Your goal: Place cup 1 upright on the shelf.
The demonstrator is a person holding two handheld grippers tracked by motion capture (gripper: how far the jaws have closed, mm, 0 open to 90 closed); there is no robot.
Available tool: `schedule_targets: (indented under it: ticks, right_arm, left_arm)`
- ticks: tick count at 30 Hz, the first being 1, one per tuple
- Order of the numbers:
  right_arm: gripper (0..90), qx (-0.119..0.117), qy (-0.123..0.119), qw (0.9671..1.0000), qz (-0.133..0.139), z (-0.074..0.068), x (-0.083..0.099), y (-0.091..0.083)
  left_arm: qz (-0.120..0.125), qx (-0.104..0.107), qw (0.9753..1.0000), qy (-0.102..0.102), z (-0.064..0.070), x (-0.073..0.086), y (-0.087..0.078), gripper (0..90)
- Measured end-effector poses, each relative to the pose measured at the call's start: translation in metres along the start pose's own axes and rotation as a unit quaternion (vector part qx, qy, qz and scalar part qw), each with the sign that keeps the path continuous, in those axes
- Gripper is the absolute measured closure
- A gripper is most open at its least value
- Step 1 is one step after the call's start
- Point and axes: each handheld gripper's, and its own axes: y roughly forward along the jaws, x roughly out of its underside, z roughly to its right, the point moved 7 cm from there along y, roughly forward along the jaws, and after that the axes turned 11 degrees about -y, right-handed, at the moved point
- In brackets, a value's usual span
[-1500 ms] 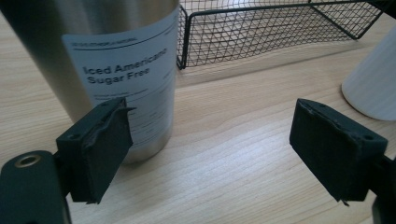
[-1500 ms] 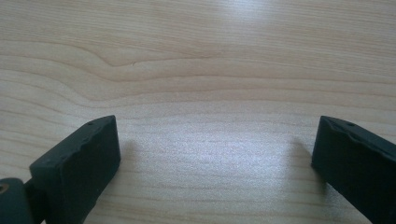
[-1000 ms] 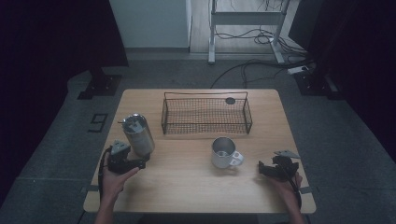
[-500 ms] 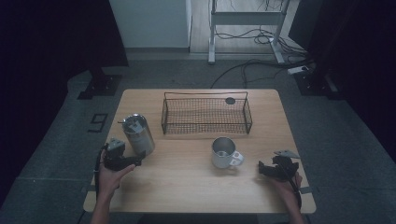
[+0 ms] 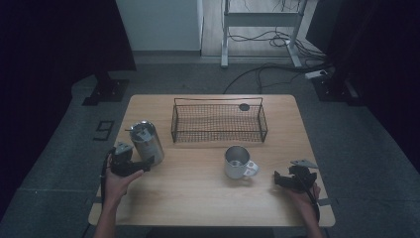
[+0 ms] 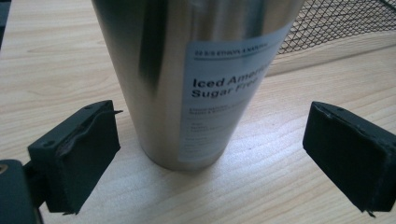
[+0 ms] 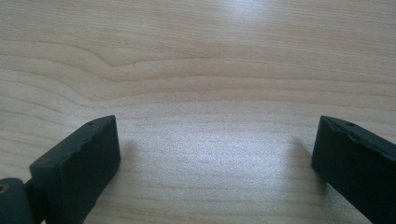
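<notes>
Stainless steel tumbler [image 6: 196, 79] stood upright on the wooden table [image 5: 198, 198], right between the wide-spread jaws of the left gripper [image 6: 210, 158], not touched by either pad. White label facing that gripper, reading "Iced Americano, Sugar Free" or close to it. Wire basket [image 5: 218, 121] sat just past the tumbler, off to the gripper's right. Metal mug [image 5: 237, 162] well off to that side too. Right gripper [image 7: 215, 163] gaped wide as well, nothing but bare wood between its jaws.
</notes>
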Motion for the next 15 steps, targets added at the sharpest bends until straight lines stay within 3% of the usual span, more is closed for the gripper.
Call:
schedule_targets:
  ticks: [15]
  right_arm:
    - [0.8, 0.0, 0.0, 1.0, 0.0, 0.0, 0.0, 0.0]
  left_arm:
    - [0.005, -0.008, 1.0, 0.002, -0.0055, -0.0092, 0.004, 3.7]
